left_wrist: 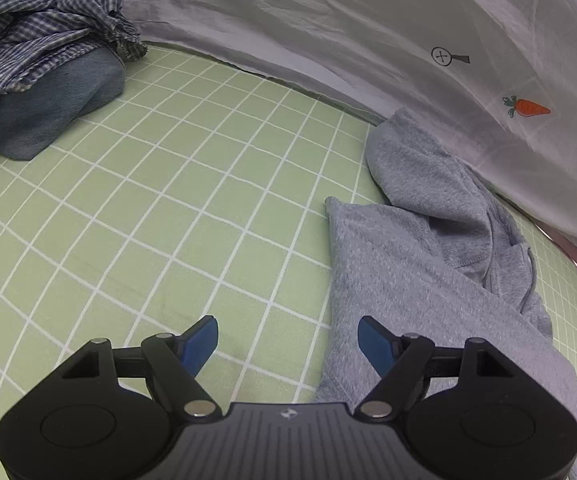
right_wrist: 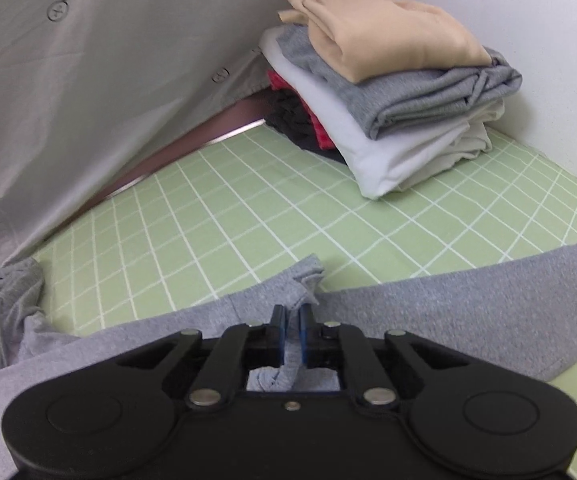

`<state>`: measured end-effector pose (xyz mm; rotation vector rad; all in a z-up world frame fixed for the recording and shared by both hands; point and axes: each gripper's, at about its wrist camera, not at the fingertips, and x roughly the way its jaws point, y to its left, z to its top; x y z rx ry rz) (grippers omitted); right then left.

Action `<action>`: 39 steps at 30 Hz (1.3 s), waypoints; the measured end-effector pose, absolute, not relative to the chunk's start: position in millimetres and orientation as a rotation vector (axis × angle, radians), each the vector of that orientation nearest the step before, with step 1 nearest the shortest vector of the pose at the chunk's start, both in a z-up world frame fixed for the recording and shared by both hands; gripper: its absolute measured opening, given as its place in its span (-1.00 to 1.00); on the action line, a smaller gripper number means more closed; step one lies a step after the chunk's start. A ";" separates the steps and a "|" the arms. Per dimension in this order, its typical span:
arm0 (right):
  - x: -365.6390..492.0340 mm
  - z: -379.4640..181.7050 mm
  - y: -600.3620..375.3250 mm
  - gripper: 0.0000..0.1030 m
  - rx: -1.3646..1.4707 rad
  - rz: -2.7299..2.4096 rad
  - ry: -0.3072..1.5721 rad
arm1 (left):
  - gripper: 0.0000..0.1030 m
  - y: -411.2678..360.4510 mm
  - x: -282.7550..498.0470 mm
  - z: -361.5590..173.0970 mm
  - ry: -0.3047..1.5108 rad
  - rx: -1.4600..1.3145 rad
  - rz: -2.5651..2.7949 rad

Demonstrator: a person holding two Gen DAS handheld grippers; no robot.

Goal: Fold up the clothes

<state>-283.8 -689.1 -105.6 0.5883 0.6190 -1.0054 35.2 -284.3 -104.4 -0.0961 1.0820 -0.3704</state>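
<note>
Work surface: a bed sheet [left_wrist: 176,184] in pale green with a white grid.

Left gripper [left_wrist: 288,346]: the two blue fingers [left_wrist: 200,346] stand wide apart with nothing between them. The pad at 3 o'clock hangs over the edge of the grey garment [left_wrist: 428,280]; the other pad hangs over bare sheet. Contact with the cloth cannot be determined.

Right gripper [right_wrist: 293,330]: the jaws are closed, pinching a raised fold of the grey garment [right_wrist: 448,312]. A bunched tip of cloth stands up just beyond the fingertips, at 12 o'clock.

Task item: in the left wrist view the grey garment lies partly spread and partly crumpled from 5 o'clock up to 2 o'clock, against a white curtain [left_wrist: 328,40] printed with a small carrot [left_wrist: 528,108]. In the right wrist view it runs across the lower frame from 9 o'clock to 3 o'clock.

Other items:
- Left wrist view, 10 o'clock: a crumpled blue checked garment [left_wrist: 40,24] lying over a blue-grey folded piece [left_wrist: 56,104].
- Right wrist view, 1 o'clock: a stack of folded clothes [right_wrist: 388,92] in the corner, beige on top, then grey, then white, with red and dark pieces beneath.
</note>
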 end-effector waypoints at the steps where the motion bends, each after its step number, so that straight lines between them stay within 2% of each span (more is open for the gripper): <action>1: -282.8 -98.5 -682.0 -0.86 0.582 -0.980 0.602 | 0.51 -280.5 31.0 -101.8 1.081 -0.100 -0.372; 9: -254.1 -64.4 -579.4 -0.84 0.545 -0.671 0.565 | 0.51 -250.5 -7.6 -92.5 1.090 -0.070 -0.448; 11: -246.1 -67.6 -548.7 -0.61 0.548 -0.610 0.600 | 0.51 -242.7 -16.3 -92.6 1.098 -0.049 -0.467; 12: -243.2 -70.2 -534.4 -0.24 0.545 -0.594 0.623 | 0.51 -238.7 -20.5 -92.0 1.099 -0.037 -0.475; 13: -242.9 -73.0 -521.9 -0.02 0.538 -0.598 0.647 | 0.51 -234.6 -24.5 -91.2 1.098 -0.024 -0.484; 15: -247.7 -77.5 -504.0 0.01 0.532 -0.611 0.687 | 0.51 -228.6 -31.9 -89.8 1.094 0.008 -0.499; 17: -264.0 -80.1 -495.5 0.31 0.535 -0.670 0.703 | 0.52 -224.7 -39.3 -89.4 1.086 0.042 -0.511; 18: -273.7 -81.2 -492.1 0.58 0.536 -0.709 0.708 | 0.54 -224.6 -42.8 -89.2 1.081 0.050 -0.514; 19: -283.3 -82.4 -489.6 0.77 0.536 -0.747 0.709 | 0.56 -225.2 -46.9 -89.3 1.078 0.049 -0.515; 21: -306.2 -86.5 -490.7 0.95 0.530 -0.813 0.702 | 0.60 -226.3 -55.2 -89.3 1.070 0.047 -0.516; 22: -316.7 -88.3 -493.9 0.99 0.525 -0.831 0.703 | 0.60 -228.5 -59.7 -88.9 1.066 0.043 -0.514; 28: -370.8 -96.9 -531.6 1.00 0.483 -0.880 0.738 | 0.77 -271.0 -94.3 -81.4 1.016 0.022 -0.497; 31: -395.7 -97.4 -562.3 1.00 0.473 -0.909 0.713 | 0.80 -301.8 -110.9 -78.3 0.978 0.036 -0.498; 33: -409.8 -99.1 -587.0 1.00 0.487 -0.934 0.704 | 0.91 -320.2 -118.7 -76.2 0.971 0.023 -0.486; 39: -441.5 -114.0 -652.2 1.00 0.578 -0.999 0.703 | 0.93 -376.2 -128.7 -75.5 0.968 0.041 -0.502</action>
